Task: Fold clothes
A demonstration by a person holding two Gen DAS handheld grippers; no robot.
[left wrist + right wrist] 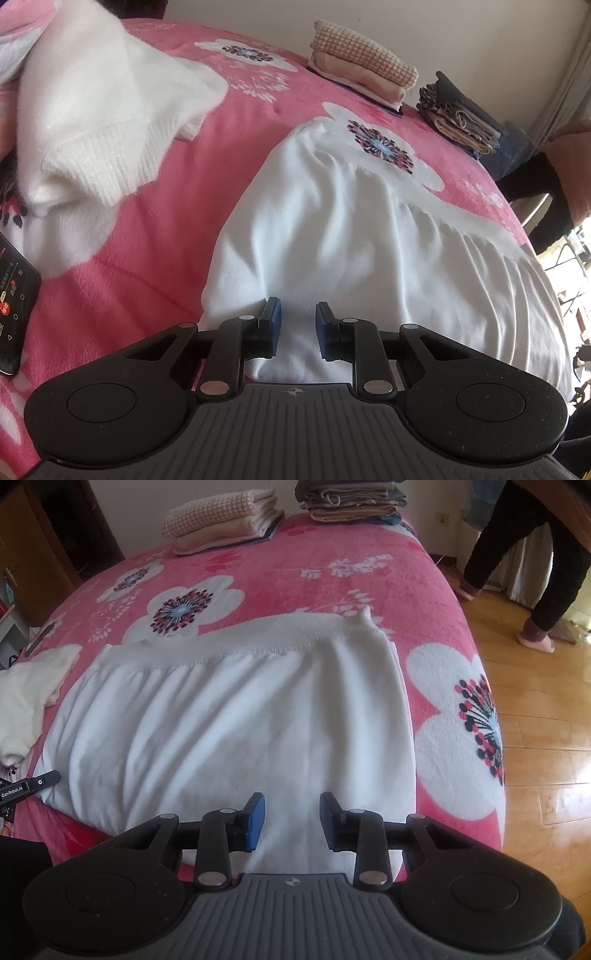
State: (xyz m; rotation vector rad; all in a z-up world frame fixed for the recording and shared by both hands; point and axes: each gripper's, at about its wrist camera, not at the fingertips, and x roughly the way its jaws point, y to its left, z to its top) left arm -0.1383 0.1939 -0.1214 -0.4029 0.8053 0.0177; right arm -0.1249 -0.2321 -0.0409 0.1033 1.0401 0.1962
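Note:
A white garment (351, 229) lies spread on the pink flowered bed (177, 229), its waistband (240, 642) at the far side. My left gripper (298, 326) is at the garment's near left end. A bunched fold of the cloth fills the narrow gap between its blue pads (275, 321), and creases run out from there. My right gripper (292, 819) hangs over the near right end of the same garment (229, 731). Its jaws stand a little apart, and the cloth lies smooth below and between them without being pinched.
A fluffy white sweater (99, 110) lies at the left, with a phone (14, 299) near it. Two stacks of folded clothes (225, 517) (351, 498) sit at the far edge of the bed. A person's legs (524, 557) stand on the wooden floor (546, 746) to the right.

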